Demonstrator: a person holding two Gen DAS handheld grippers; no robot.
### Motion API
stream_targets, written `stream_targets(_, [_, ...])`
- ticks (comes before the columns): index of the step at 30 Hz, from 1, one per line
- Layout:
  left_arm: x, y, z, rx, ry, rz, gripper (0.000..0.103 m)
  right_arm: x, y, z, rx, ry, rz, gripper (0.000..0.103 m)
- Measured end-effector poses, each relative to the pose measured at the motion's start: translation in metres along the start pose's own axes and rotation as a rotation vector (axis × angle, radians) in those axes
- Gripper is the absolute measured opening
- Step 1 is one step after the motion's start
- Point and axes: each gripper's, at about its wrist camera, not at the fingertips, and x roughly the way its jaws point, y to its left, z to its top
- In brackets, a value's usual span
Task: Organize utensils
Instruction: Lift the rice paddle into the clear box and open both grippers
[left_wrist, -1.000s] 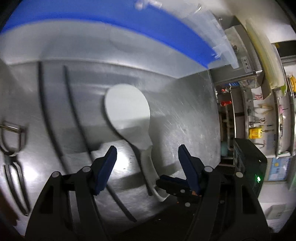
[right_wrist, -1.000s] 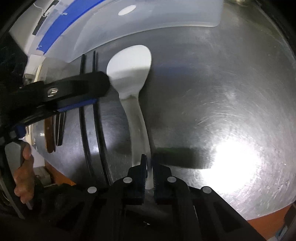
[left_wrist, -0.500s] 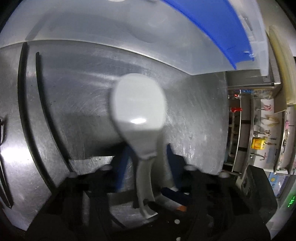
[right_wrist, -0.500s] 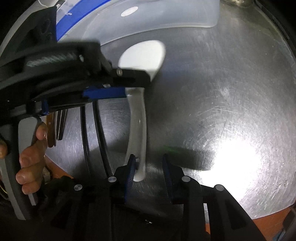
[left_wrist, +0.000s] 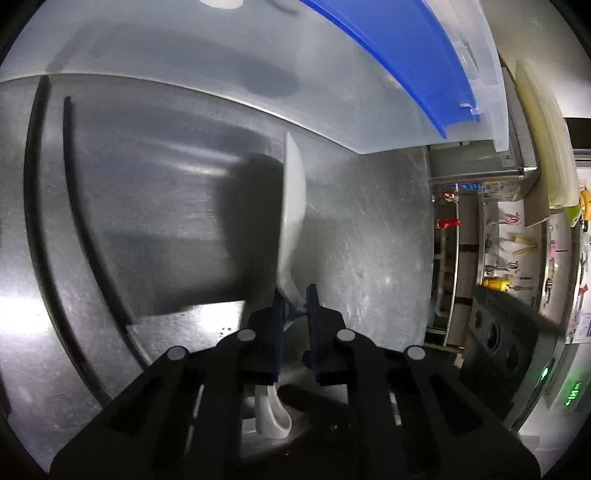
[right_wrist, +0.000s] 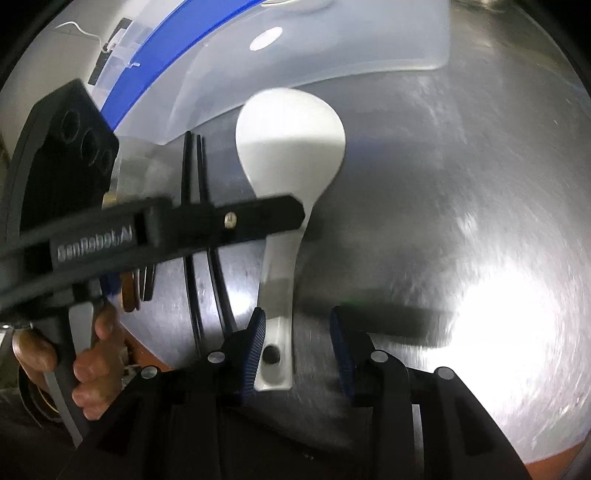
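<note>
A white rice paddle (right_wrist: 291, 140) hangs above the steel table (right_wrist: 461, 166). My left gripper (left_wrist: 295, 295) has its blue pads around the paddle's neck and is still closing, pressing on it. In the left wrist view the paddle (left_wrist: 291, 206) shows edge-on, and its handle end pokes out below the fingers. In the right wrist view a left finger (right_wrist: 258, 218) crosses the neck from the left. My right gripper (right_wrist: 297, 314) is opening. The handle end with its hole lies between the jaws beside the left pad, and the right pad stands clear of it.
A clear plastic bin with a blue lid (left_wrist: 406, 55) stands at the back of the table. Two black chopsticks (right_wrist: 195, 166) lie left of the paddle, with more dark utensils (right_wrist: 144, 284) near the table's left edge. A person's hand (right_wrist: 96, 354) grips the left tool. Shelves (left_wrist: 517, 240) stand at the right.
The left jaws came in from wide open and closed on the paddle's neck. The paddle turned edge-on in the left view. The right jaws opened off the handle end.
</note>
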Motion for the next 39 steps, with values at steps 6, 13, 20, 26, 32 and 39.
stream_targets(6, [0.002, 0.005, 0.000, -0.029, 0.009, -0.048, 0.011, 0.004, 0.005, 0.021, -0.046, -0.014, 0.019, 0.038])
stream_targets(13, [-0.004, 0.003, -0.003, -0.016, 0.008, -0.104, 0.011, 0.012, 0.020, 0.016, -0.121, -0.057, -0.004, 0.026])
stream_targets(20, [-0.028, 0.001, -0.004, 0.037, -0.008, -0.164, 0.011, -0.017, 0.028, 0.011, -0.184, -0.142, -0.033, 0.021])
stream_targets(26, [-0.064, -0.025, -0.003, 0.145, -0.055, -0.239, 0.011, -0.071, 0.046, -0.002, -0.260, -0.243, -0.072, 0.021])
stream_targets(32, [-0.116, -0.053, 0.015, 0.266, -0.136, -0.299, 0.011, -0.120, 0.074, 0.000, -0.337, -0.359, -0.120, 0.021])
stream_targets(39, [-0.164, -0.079, 0.034, 0.382, -0.253, -0.309, 0.011, -0.164, 0.091, 0.011, -0.400, -0.469, -0.159, 0.021])
